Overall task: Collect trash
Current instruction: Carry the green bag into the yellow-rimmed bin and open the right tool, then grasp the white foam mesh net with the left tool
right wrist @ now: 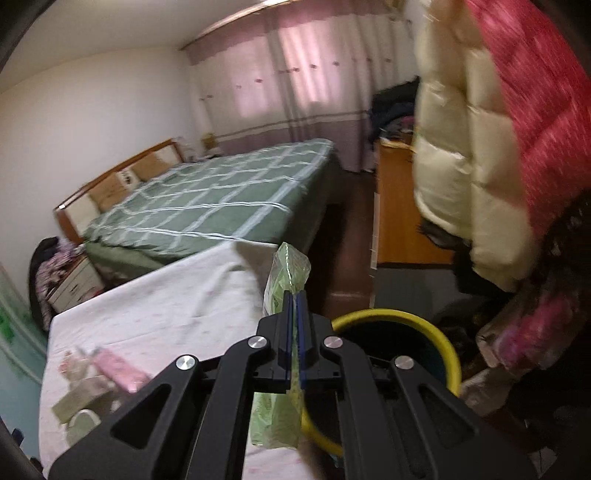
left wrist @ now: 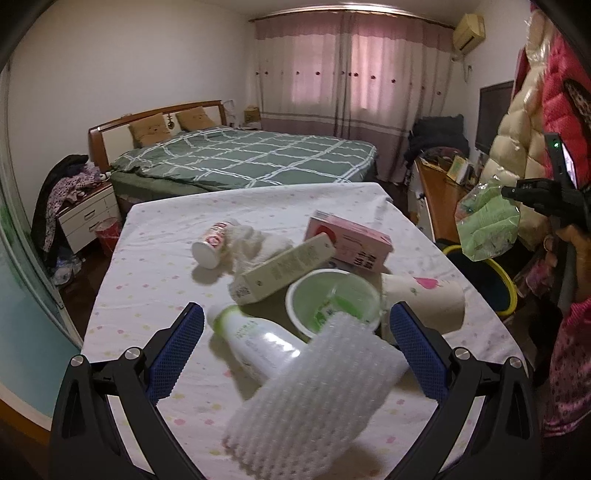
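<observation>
The table [left wrist: 155, 266] wears a white cloth dotted with small pastel flowers and stands in a bedroom. Beyond its far edge lies a bed [left wrist: 240, 155] under a green checked cover, with a wooden headboard and two tan pillows. Pink and white curtains [left wrist: 351, 81] cover the window wall, and an air conditioner [left wrist: 468, 31] hangs high in the corner. A nightstand [left wrist: 86, 218] heaped with clothes sits left of the bed. Puffy cream and red coats [right wrist: 491, 140] hang at the right, by a wooden cabinet [right wrist: 395, 214].

Trash is bunched on the near part of the table: a white foam net [left wrist: 317, 391] lying over a white bottle [left wrist: 255, 339], a green-lined cup [left wrist: 332, 299], a paper cup [left wrist: 424, 299] on its side, a pale carton [left wrist: 284, 266], a pink box [left wrist: 351, 240] and a small bottle [left wrist: 210, 243] beside crumpled tissue [left wrist: 255, 240].

The left gripper [left wrist: 295, 347] is spread wide, its blue pads flanking the foam net and the bottle, gripping nothing.

The right gripper [right wrist: 294, 317] is clenched on a green plastic bag [right wrist: 284, 280], held off the table's right edge above a yellow-rimmed bin [right wrist: 443, 332] on the floor.
</observation>
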The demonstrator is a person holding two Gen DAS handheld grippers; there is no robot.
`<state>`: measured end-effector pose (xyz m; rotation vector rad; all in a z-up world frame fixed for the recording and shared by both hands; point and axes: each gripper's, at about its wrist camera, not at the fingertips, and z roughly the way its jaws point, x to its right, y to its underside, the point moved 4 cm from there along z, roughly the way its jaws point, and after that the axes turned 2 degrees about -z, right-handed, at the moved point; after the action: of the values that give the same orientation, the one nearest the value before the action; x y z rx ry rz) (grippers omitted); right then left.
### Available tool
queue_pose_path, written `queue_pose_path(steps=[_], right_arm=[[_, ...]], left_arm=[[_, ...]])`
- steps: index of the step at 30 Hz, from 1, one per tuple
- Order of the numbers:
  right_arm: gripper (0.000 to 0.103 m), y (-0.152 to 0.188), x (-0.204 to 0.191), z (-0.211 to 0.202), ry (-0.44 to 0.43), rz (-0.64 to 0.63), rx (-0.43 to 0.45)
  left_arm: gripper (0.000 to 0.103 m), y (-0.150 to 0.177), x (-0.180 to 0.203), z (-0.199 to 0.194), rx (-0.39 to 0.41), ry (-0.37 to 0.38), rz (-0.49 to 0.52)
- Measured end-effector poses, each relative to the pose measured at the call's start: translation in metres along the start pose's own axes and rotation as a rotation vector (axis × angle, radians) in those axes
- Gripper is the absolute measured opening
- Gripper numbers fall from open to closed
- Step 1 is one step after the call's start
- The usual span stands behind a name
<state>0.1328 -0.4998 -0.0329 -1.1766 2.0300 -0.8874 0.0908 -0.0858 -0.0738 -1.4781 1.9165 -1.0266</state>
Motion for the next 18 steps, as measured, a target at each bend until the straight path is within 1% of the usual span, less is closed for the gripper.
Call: queue_pose_path(steps=[4, 10, 12, 13, 14, 18], right_arm=[[0.002, 0.011, 0.036, 0.024, 0.065, 0.035, -0.044], [0.005, 0.028, 0.058, 0.063, 0.122, 0.048, -0.126], [0.015, 0.035, 0.059, 0.071, 0.128, 0.051, -0.144], [0.025, 0.036, 0.059, 0.072, 0.132, 0.051, -0.142], [0.028, 0.038, 0.060, 0.073, 0.137, 0.051, -0.135], [0.028, 0.041, 0.060, 0.070, 0.127, 0.056, -0.129]], left_arm=[[0.099, 0.002, 0.008, 0.002, -0.010, 0.010, 0.012], [0.099, 0.008, 0.014, 0.004, -0.027, 0.009, 0.042], [0.099, 0.009, 0.014, 0.003, -0.030, 0.005, 0.049], [0.099, 0.010, 0.013, 0.004, -0.032, 0.003, 0.050], [0.099, 0.011, 0.013, 0.004, -0.034, 0.003, 0.050], [0.099, 0.016, 0.013, 0.005, -0.051, 0.011, 0.060]])
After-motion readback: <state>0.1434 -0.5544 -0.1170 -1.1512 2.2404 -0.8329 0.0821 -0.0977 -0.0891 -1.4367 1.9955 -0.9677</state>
